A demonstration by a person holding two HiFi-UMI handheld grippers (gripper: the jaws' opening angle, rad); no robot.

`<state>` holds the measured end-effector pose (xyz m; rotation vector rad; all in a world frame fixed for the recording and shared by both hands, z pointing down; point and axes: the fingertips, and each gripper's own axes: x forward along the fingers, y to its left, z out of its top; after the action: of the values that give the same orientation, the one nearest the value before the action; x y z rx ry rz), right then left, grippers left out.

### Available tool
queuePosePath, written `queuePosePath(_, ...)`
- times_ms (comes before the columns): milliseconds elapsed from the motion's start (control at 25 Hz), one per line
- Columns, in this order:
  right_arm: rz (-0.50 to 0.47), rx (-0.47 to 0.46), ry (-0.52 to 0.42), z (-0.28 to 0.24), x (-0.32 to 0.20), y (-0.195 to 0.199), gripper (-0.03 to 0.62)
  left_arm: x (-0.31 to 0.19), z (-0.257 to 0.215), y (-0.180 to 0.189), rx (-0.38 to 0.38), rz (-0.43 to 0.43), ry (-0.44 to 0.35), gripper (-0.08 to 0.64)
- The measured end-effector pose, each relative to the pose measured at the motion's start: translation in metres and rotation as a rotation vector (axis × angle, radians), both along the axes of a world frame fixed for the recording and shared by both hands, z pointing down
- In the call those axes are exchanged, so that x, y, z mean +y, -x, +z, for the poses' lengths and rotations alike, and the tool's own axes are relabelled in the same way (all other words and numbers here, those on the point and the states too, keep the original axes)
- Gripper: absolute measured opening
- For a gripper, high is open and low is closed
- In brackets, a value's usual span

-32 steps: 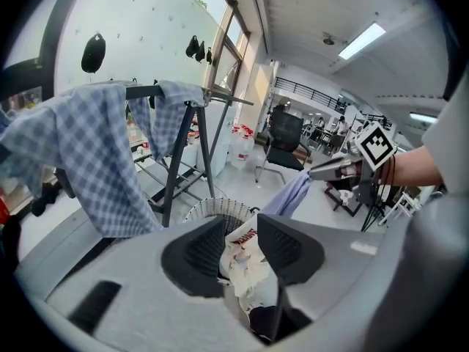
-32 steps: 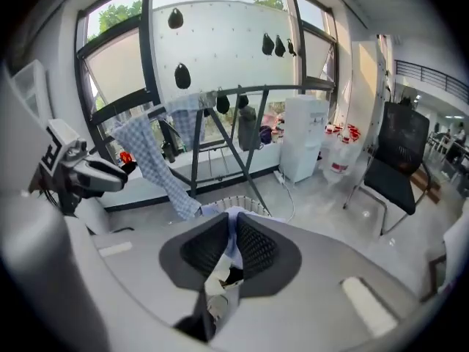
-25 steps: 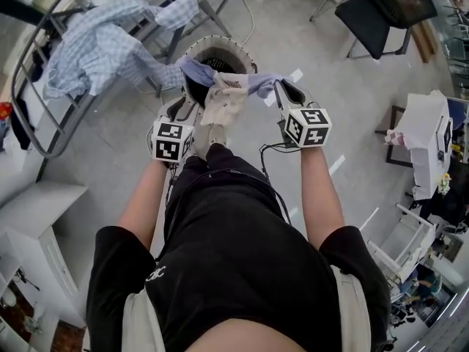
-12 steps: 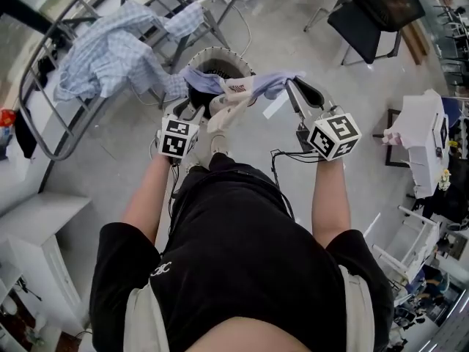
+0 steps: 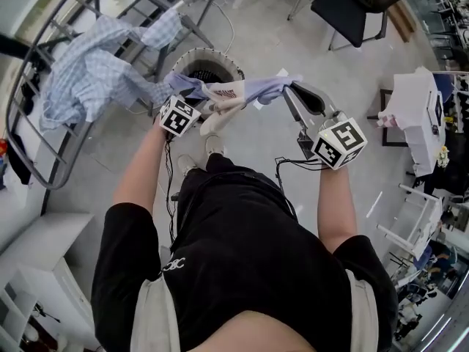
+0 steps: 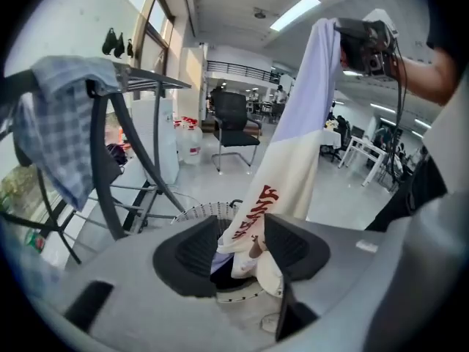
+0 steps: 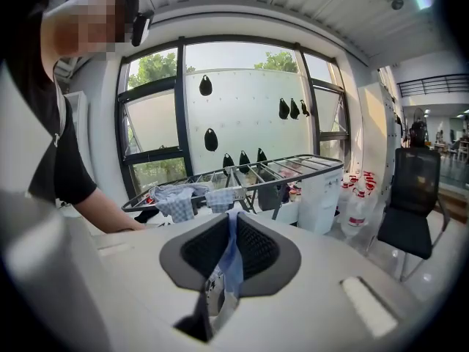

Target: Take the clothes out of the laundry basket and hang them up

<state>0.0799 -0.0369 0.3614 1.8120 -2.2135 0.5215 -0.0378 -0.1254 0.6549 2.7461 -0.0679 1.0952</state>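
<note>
A lavender and cream garment (image 5: 238, 92) with red print hangs over the white mesh laundry basket (image 5: 192, 59). My right gripper (image 5: 290, 87) is shut on its lavender end, and a strip of that cloth (image 7: 232, 261) is pinched between the jaws. In the left gripper view the right gripper (image 6: 363, 39) holds the garment (image 6: 308, 108) up high. My left gripper (image 6: 242, 229) has just been opening; its jaws stand wide with the cream printed part hanging loose between them. A blue checked shirt (image 5: 88, 79) is draped on the metal drying rack (image 5: 33, 134).
The drying rack (image 7: 293, 169) runs along the window wall with small cloths on it. A black chair (image 5: 350, 6) stands beyond the basket. White furniture (image 5: 421, 119) is at the right and a white cabinet (image 5: 37, 233) at the lower left. The person's legs are right behind the basket.
The garment has come up out of the basket and now stretches between the grippers. The right gripper rose with its end. The left gripper rolled, moved toward the basket and its jaws widened.
</note>
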Motion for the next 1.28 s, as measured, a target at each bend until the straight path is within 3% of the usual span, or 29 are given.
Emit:
queuePosePath(200,-0.002,-0.026,0.001,0.0,-0.003,-0.007,0.048,0.011,0.051,-0.032,-0.076,0.223,-0.01,0.21)
queuePosePath(360,0.019,-0.033,0.015,0.012,-0.011,-0.018,0.048,0.013,0.09,-0.062,-0.099,0.302,-0.004,0.212)
queuePosePath(760,0.06,-0.007,0.025,0.013,-0.015,-0.03,0.048,0.005,0.163,-0.11,-0.167,0.336,0.012,0.212)
queuePosePath(1080,0.072,0.006,0.001,0.007,-0.007,-0.026,0.046,0.009,0.191,-0.143,-0.139,0.347,-0.007,0.21)
queuePosePath(1160,0.077,-0.008,-0.004,0.004,-0.002,-0.028,0.046,0.003,0.188,-0.153,-0.122,0.308,-0.038,0.167)
queuePosePath(1240,0.086,-0.017,-0.009,-0.003,0.003,-0.034,0.046,-0.004,0.179,-0.159,-0.111,0.273,-0.067,0.029)
queuePosePath(1280,0.091,-0.014,-0.011,-0.007,0.006,-0.038,0.046,-0.005,0.173,-0.16,-0.111,0.267,-0.072,0.012)
